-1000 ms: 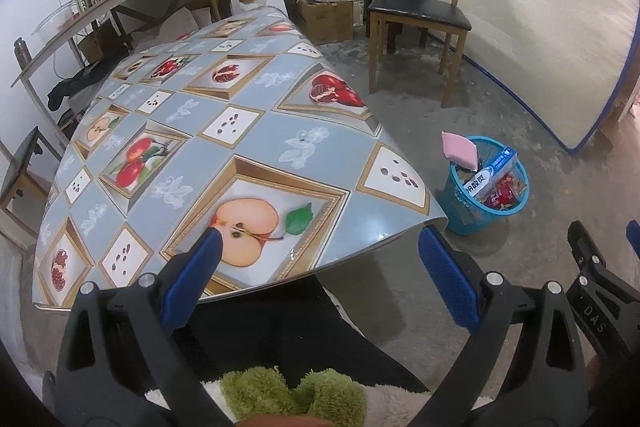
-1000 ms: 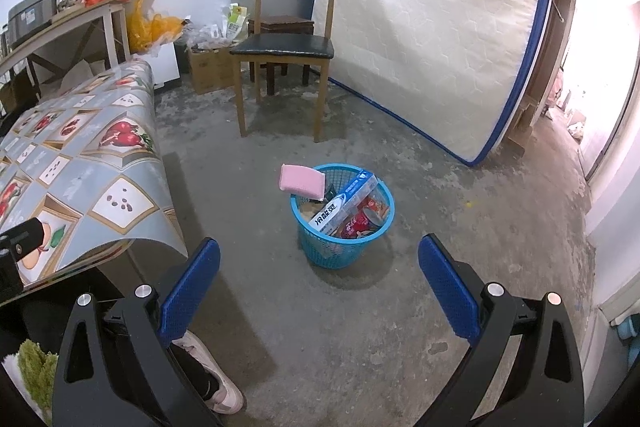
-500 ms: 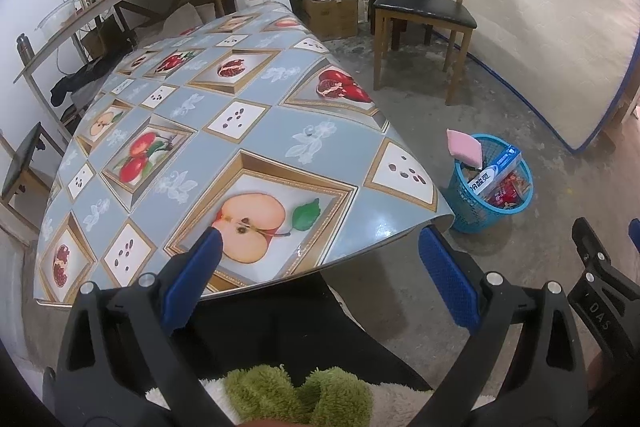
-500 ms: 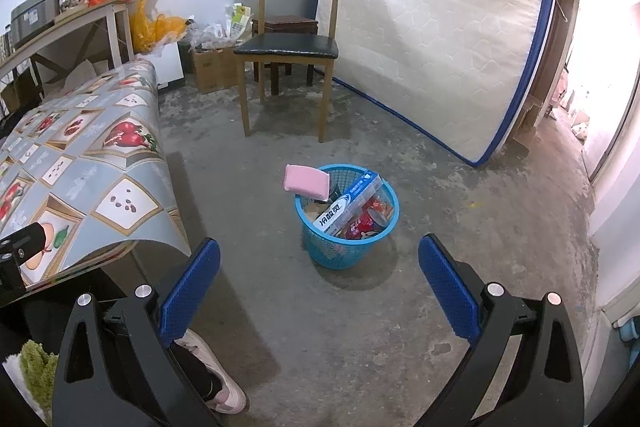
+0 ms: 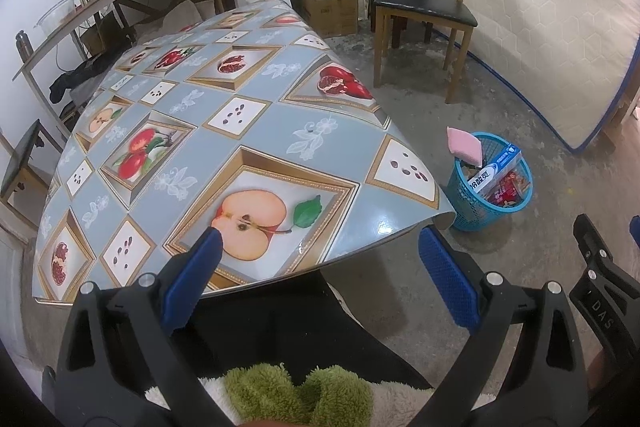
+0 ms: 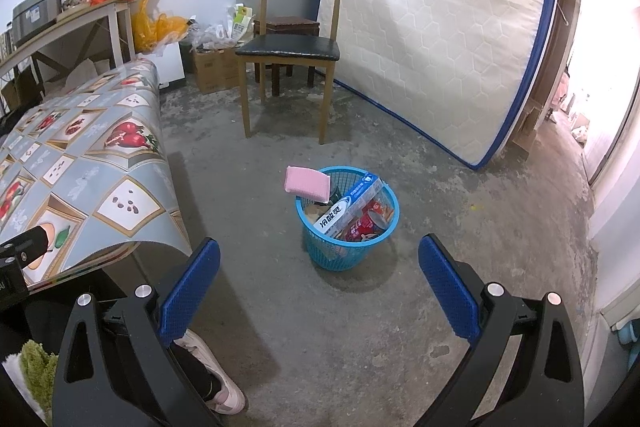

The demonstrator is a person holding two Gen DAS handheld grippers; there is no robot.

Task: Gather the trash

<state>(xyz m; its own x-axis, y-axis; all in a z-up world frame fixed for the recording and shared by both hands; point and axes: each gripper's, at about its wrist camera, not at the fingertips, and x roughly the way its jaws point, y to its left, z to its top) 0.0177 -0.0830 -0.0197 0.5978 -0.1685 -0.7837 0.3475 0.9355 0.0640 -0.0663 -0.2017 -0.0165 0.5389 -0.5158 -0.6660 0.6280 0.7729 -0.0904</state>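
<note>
While both sets of jaws stand wide apart and empty, the left gripper (image 5: 316,267) hangs over the near edge of the fruit-patterned counter (image 5: 208,131) and the right gripper (image 6: 320,281) over bare floor. Beyond it sits the blue basket (image 6: 346,251), holding a toothpaste box (image 6: 348,207), red wrappers, and a pink sponge (image 6: 307,180) propped on its rim.
</note>
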